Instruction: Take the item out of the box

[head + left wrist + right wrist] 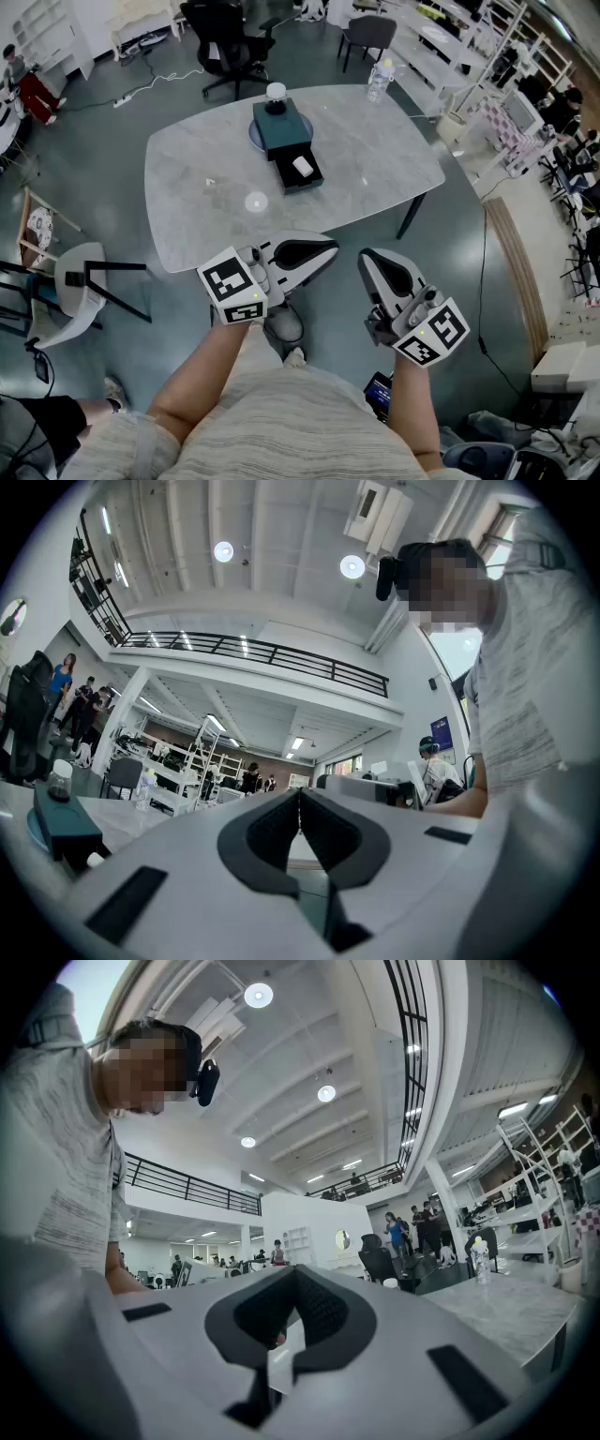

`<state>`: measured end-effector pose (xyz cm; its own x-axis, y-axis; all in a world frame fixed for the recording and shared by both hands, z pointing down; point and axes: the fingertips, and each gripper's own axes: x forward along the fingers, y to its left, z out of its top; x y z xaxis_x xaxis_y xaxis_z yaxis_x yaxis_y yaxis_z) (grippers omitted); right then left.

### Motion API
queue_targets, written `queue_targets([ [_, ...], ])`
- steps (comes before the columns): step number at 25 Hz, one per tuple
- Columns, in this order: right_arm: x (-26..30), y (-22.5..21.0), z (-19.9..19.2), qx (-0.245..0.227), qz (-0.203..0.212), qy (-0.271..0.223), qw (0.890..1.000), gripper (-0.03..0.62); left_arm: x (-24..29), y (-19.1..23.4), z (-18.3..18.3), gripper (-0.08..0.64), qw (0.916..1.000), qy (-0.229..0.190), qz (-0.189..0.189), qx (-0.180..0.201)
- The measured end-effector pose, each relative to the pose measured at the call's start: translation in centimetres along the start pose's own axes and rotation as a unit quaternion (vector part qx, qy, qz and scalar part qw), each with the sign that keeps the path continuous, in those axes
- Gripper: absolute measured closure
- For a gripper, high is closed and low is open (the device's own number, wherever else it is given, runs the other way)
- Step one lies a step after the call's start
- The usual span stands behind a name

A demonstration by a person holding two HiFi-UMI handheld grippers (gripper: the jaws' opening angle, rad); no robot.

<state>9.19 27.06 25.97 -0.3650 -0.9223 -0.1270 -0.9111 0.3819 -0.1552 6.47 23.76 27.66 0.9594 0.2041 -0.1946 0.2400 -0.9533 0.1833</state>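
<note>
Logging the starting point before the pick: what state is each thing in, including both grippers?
Box drawer: pulled open.
White item: lying in the drawer.
Bottle: upright, near the table's far edge.
Left gripper: shut, empty.
Right gripper: shut, empty.

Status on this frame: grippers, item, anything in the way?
Left gripper and right gripper shut, empty, short of the table. White item lies in the box's open drawer. Nothing in the way.
</note>
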Motion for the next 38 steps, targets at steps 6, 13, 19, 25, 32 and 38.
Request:
queue_targets([
  [6, 0.1, -0.1, 0.0, 0.002, -0.001, -0.002, 1.0, 0.575, 0.0, 0.0, -0.1, 0.54, 1.0, 0.002, -0.004, -0.001],
  [13, 0.2, 0.0, 0.0, 0.003, 0.003, -0.002, 1.0, 0.575, 0.3, 0.3, -0.1, 0.54, 0.9999, 0.004, -0.011, -0.005],
  [19, 0.9, 0.2, -0.6, -0.018, 0.02, 0.009, 1.0, 0.572, 0.1, 1.2, -0.8, 0.54, 0.9999, 0.01, -0.01, -0.002],
  [25, 3.9, -0.8, -1.8, -0.02, 0.029, 0.027, 0.999, 0.572, -0.8, 3.9, -1.0, 0.54, 0.9999, 0.014, -0.009, -0.002],
  [32, 9.8, -3.5, -2.2, -0.017, 0.038, 0.036, 0.998, 0.572, -2.1, 9.9, 0.2, 0.54, 0.9997, 0.023, -0.001, -0.002],
  [38, 15.8, -6.3, -3.0, -0.033, 0.038, 0.057, 0.997, 0.572, -3.5, 16.2, 1.4, 0.539, 0.9997, 0.024, -0.006, 0.002],
])
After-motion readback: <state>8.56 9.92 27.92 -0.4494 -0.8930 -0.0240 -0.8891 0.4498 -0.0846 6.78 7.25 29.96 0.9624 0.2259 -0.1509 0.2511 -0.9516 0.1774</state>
